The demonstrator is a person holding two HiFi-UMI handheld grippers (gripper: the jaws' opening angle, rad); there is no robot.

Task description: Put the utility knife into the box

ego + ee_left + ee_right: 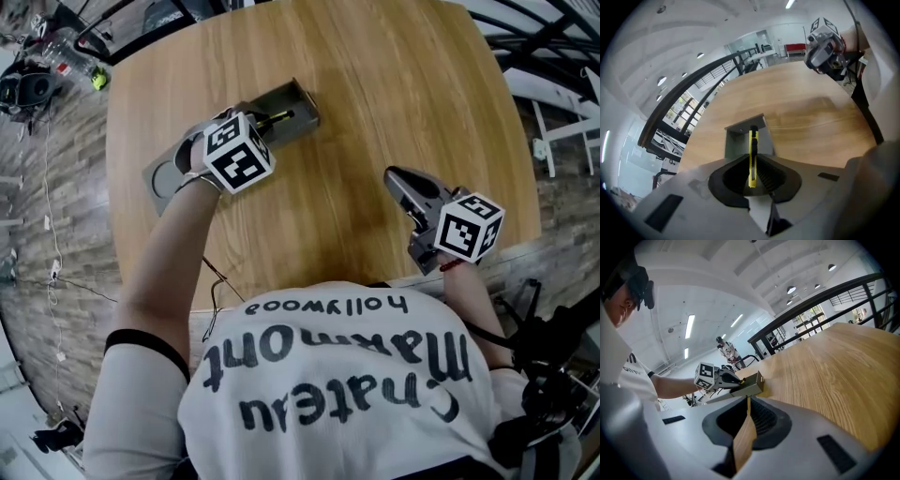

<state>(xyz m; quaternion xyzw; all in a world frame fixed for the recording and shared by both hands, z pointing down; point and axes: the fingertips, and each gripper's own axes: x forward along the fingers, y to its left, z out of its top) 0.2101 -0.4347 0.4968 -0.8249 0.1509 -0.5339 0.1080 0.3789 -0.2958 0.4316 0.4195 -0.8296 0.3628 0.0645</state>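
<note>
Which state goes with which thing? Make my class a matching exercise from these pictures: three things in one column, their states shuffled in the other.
Things:
1. utility knife
2. box
3. right gripper

States:
A. grey, open-topped, lying on the table
B. jaws together, holding nothing
C. yellow, clamped in the left gripper

Pairs: 1-C, 2-A, 3-B
</note>
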